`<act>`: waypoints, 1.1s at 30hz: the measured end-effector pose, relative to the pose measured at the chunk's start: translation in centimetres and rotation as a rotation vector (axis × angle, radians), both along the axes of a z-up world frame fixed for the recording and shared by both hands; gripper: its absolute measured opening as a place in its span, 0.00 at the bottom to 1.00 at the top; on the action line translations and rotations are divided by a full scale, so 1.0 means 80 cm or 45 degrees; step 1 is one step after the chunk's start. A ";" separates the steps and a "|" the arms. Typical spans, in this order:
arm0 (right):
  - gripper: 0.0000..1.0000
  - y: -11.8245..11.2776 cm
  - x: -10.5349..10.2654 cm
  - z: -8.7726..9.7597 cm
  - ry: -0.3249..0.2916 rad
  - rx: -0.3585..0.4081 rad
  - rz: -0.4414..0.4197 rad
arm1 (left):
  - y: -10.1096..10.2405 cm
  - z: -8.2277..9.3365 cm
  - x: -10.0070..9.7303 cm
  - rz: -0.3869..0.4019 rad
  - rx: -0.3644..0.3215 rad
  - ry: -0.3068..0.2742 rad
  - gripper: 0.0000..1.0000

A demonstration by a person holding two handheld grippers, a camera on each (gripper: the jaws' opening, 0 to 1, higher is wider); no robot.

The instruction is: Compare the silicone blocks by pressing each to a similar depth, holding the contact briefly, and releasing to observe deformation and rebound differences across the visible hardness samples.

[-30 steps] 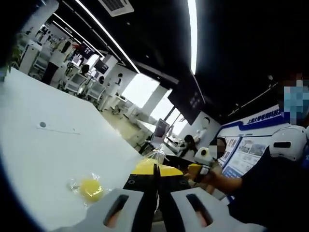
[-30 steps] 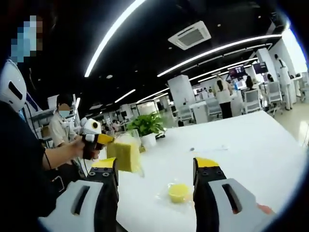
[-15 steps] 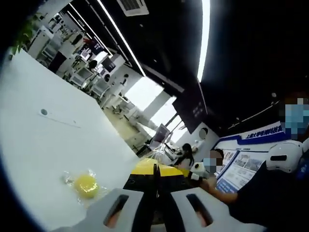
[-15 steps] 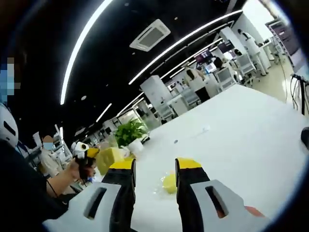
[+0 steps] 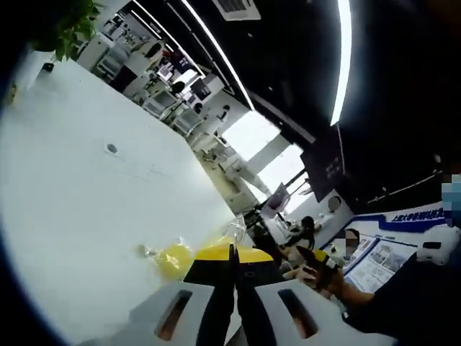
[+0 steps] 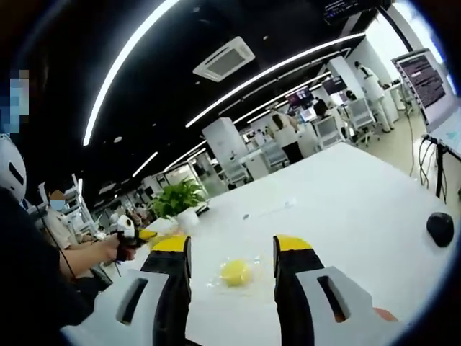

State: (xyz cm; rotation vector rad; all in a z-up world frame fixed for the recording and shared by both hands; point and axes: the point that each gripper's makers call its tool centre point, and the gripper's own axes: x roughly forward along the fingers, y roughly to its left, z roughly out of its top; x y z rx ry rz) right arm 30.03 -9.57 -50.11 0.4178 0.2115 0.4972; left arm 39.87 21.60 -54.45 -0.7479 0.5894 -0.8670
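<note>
Jaws of right tool (image 6: 232,252) reopened around yellow block (image 6: 235,272).

Broad white table (image 6: 374,209), glossy top. Round yellow silicone block in clear wrapper (image 6: 235,272) lies near its middle; also (image 5: 175,259). Potted green plant (image 6: 178,200) at far edge. Small dark round object (image 6: 440,228) at right edge.

The left tool (image 5: 232,268) hides part of the wrapped yellow block (image 5: 175,258) on the counter (image 5: 72,209). Beside that block, whatever the left tool grips shows as a small clear wrapper tip (image 5: 238,229).
</note>
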 end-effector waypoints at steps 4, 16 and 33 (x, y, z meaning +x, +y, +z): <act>0.41 0.000 -0.006 0.003 -0.010 -0.022 0.004 | 0.010 -0.030 0.011 0.045 0.016 0.090 0.00; 0.41 -0.014 -0.020 0.009 -0.038 -0.083 -0.016 | 0.017 -0.115 0.027 0.043 0.204 0.241 0.00; 0.38 -0.031 -0.028 0.002 -0.009 -0.178 -0.043 | 0.055 -0.194 0.067 -0.051 0.671 0.079 0.00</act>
